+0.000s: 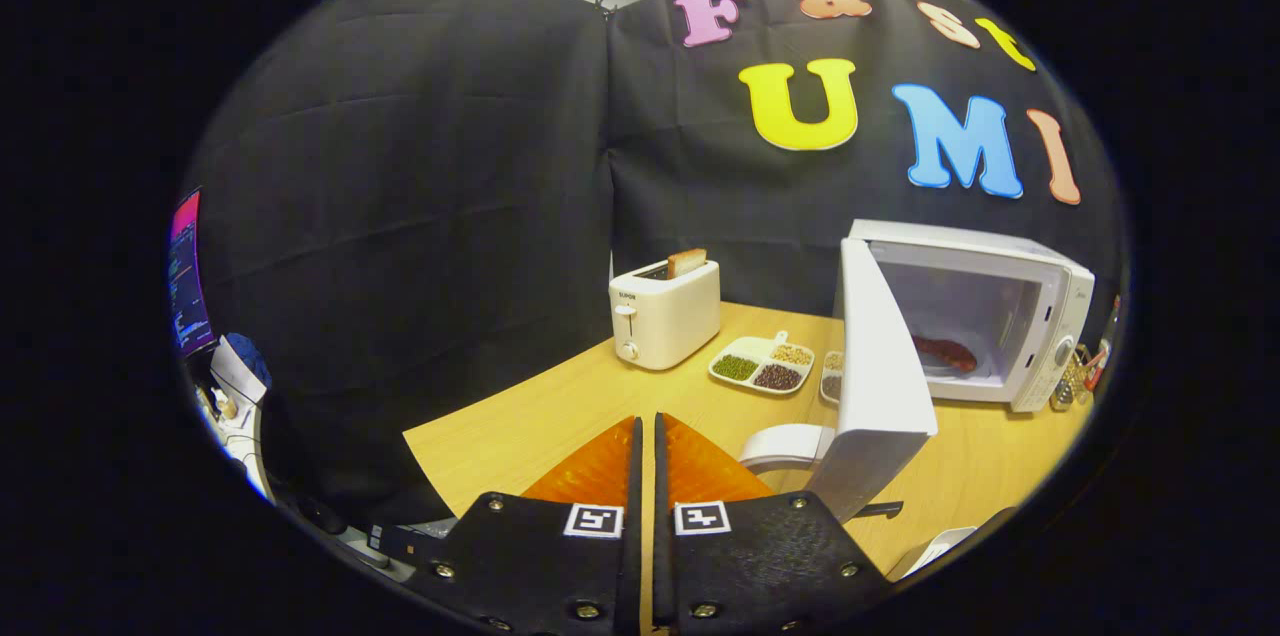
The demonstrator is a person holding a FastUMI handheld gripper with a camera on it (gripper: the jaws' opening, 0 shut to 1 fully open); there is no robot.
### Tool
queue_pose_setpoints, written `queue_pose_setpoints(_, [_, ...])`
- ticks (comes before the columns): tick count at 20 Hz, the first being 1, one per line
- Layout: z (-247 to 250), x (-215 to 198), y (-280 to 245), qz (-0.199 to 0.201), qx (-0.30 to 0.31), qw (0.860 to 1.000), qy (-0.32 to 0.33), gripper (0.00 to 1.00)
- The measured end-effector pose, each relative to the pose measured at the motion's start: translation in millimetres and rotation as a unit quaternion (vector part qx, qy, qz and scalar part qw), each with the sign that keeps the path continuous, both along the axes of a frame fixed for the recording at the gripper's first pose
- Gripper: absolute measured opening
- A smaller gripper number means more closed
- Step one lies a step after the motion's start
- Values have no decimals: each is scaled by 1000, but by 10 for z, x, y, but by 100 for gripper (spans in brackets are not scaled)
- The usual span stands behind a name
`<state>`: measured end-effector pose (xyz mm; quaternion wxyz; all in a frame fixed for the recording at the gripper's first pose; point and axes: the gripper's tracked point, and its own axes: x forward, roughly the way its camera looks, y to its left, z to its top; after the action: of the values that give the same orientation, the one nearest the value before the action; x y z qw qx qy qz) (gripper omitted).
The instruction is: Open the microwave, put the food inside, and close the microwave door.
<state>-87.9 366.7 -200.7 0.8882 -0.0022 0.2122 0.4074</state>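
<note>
The microwave stands far right on the bench, its door swung wide open, the reddish food lying inside. Left of it sit a divided dish of beans and a toaster holding bread. The tool hangs nearer, fingers pressed together on nothing.

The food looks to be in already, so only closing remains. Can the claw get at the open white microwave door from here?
Probably yes: the claw, shut and empty, has the open white microwave door just ahead to its right, with nothing between them.
</note>
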Motion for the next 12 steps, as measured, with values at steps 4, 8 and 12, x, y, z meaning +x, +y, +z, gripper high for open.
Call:
queue_pose_setpoints(4, [-16, 55, -96, -6, -3, 1000, -2, 1])
queue_pose_setpoints(8, [-29, 151, -263, -9, -14, 1000, -8, 1])
queue_pose_setpoints(12, [-30, 328, -514, -30, -28, 999, -13, 1])
